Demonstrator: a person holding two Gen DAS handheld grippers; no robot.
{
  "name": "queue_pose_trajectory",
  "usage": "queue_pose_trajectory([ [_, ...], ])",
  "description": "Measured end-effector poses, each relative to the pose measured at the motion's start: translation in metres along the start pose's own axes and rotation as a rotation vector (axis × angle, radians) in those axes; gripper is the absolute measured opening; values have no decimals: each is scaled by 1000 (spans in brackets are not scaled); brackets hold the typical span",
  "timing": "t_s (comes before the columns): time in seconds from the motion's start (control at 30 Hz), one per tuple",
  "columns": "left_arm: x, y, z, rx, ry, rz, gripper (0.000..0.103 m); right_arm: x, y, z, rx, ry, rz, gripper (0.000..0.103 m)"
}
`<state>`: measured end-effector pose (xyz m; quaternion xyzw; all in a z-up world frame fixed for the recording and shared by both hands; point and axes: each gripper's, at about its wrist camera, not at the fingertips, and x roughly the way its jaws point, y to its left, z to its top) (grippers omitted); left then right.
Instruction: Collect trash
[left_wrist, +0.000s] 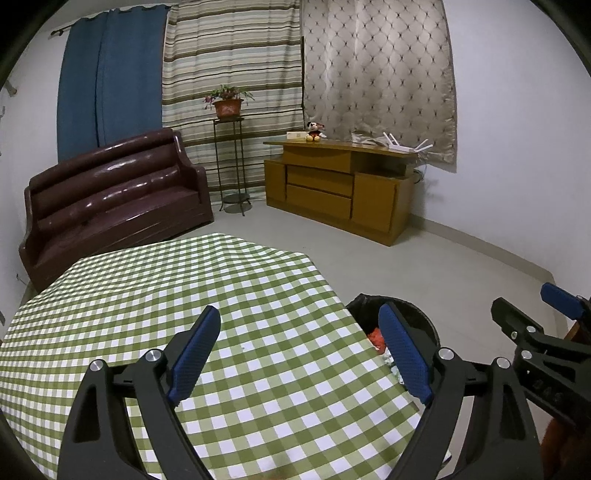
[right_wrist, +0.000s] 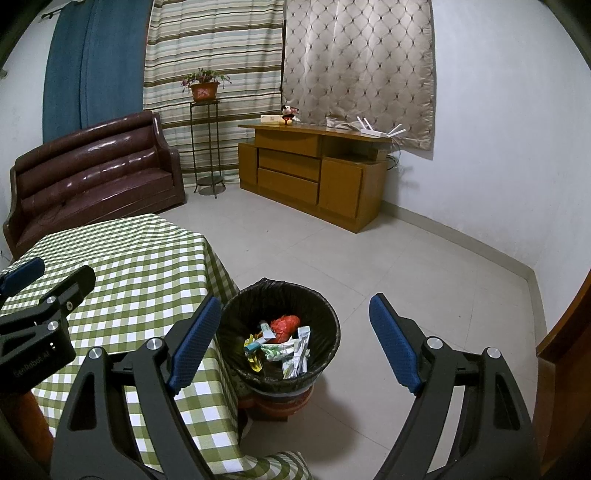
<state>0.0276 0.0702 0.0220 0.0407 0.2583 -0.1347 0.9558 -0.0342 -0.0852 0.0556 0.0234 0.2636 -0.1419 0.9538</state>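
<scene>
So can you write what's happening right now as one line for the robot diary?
left gripper: open, empty, over checked table | right gripper: open, empty, above bin | wrappers: in bin

Left gripper (left_wrist: 300, 352) tilted downward, jaws wide apart, empty, right gripper (right_wrist: 291, 339) alongside, likewise spread, holding nothing

Both wrist cams tilt down toward the far curtain wall: left cam sits low over the bench (left_wrist: 258, 332) near its right edge, right cam beside it off that edge, close above the trash bin (right_wrist: 280, 295) on the floor; both share bench, bin, sofa (left_wrist: 110, 199), cabinet (right_wrist: 314, 173).
</scene>
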Motion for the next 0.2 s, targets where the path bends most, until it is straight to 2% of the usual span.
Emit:
queue_pose_trajectory([
  [0.2,13,20,-5,-40,65,15,85,1,9,-9,-22,24,19,81],
])
